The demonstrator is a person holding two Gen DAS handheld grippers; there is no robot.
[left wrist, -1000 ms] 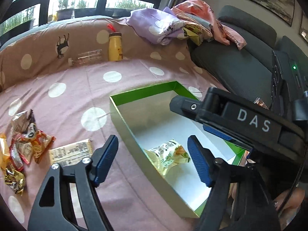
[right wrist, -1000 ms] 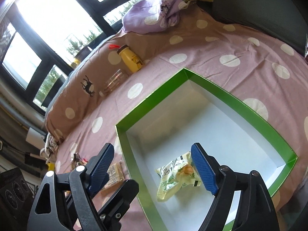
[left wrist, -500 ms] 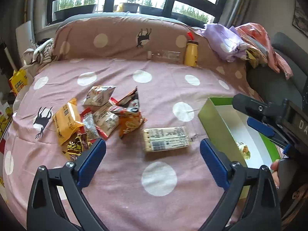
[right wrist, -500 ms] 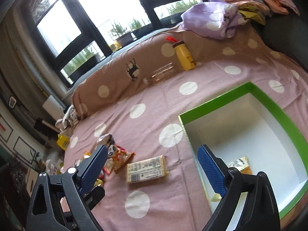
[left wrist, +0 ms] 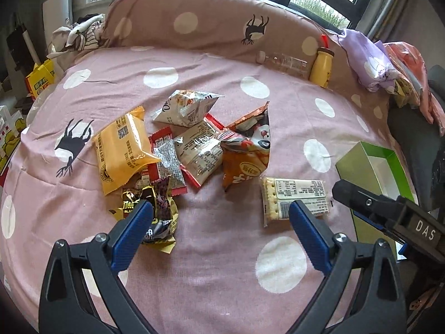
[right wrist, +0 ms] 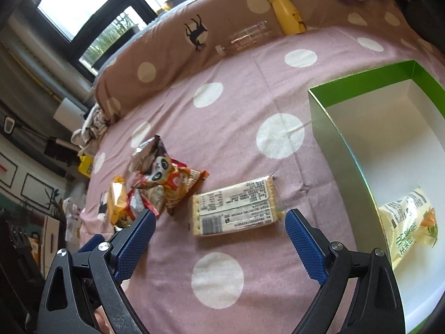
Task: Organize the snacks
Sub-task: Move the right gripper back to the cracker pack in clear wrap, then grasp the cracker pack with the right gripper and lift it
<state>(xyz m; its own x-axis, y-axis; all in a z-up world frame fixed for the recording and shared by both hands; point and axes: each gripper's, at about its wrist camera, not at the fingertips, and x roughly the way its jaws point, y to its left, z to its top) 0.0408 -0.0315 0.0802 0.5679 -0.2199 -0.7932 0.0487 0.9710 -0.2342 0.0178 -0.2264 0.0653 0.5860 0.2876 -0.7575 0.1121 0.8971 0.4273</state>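
Seven snack packets lay mid-frame in the left wrist view, the left gripper spread wide and empty. One cracker pack sat centre in the right wrist view above the released right gripper; one packet lay inside the green box at right.

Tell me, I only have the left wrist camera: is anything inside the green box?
Observer: Yes. The right wrist view shows one pale yellow-green packet lying on the white floor of the green box, beside the wall that faces the loose snacks.
Operator: Is the right hand-held gripper holding anything?
Observer: No. The right hand-held gripper has its jaws open, with nothing gripped.
Operator: What is it lined up with?
Observer: The cracker pack lies flat on the spotted cloth just ahead of its fingertips, untouched.
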